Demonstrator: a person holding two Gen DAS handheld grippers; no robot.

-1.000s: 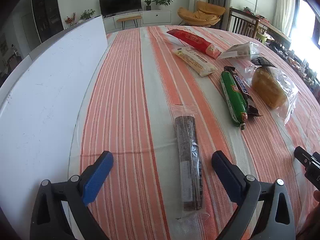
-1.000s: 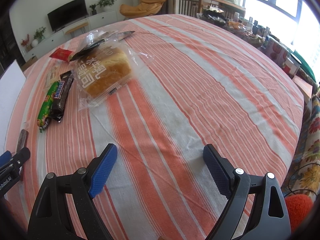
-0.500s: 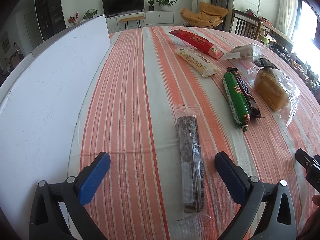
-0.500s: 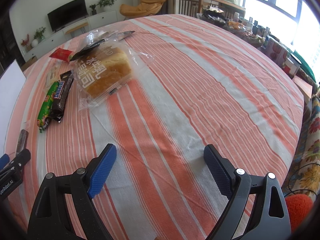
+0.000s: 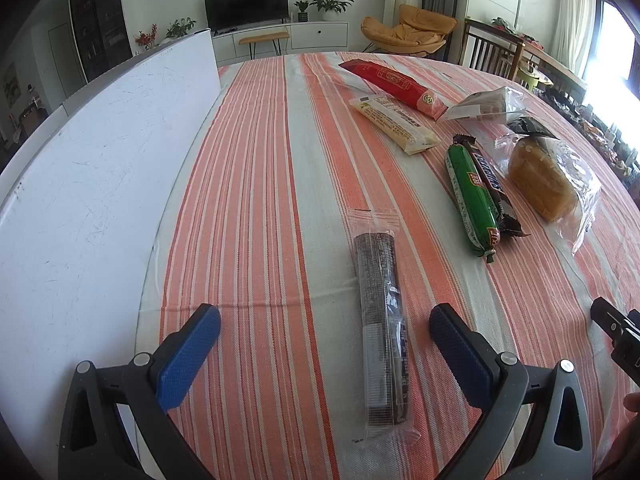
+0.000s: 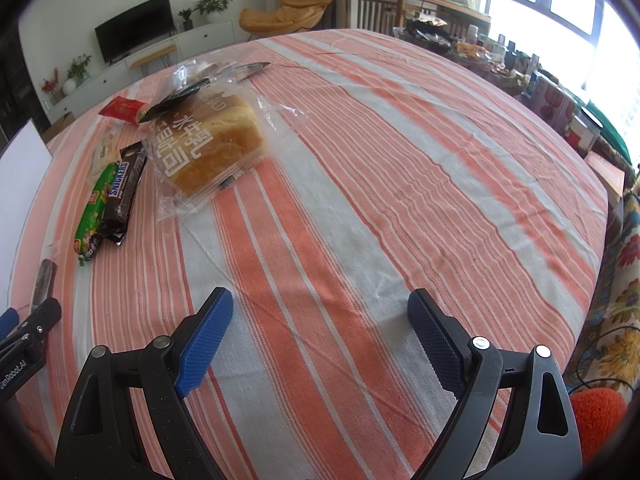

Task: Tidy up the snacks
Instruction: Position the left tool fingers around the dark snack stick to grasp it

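A dark cookie pack in clear wrap point(image 5: 382, 320) lies lengthwise on the striped cloth, and my left gripper point(image 5: 324, 336) hovers open over its near half. Farther right lie a green tube point(image 5: 472, 196), a Snickers bar point(image 5: 490, 180), a bagged bread loaf point(image 5: 544, 180), a cream pack point(image 5: 394, 124) and a red pack point(image 5: 394, 82). My right gripper point(image 6: 320, 332) is open above bare cloth, nothing between its fingers. Its view shows the bread loaf point(image 6: 208, 148), the Snickers bar point(image 6: 124, 188) and the green tube point(image 6: 94, 210) at far left.
A white board point(image 5: 80, 184) stands along the table's left edge. A clear bag of snacks point(image 5: 486, 104) and a dark wrapper point(image 5: 530, 126) lie beyond the bread. Chairs and a cluttered side table point(image 6: 480, 48) stand past the far edge.
The left gripper has drifted slightly back and left relative to the cookie pack. The right gripper has barely moved. Both stay open.
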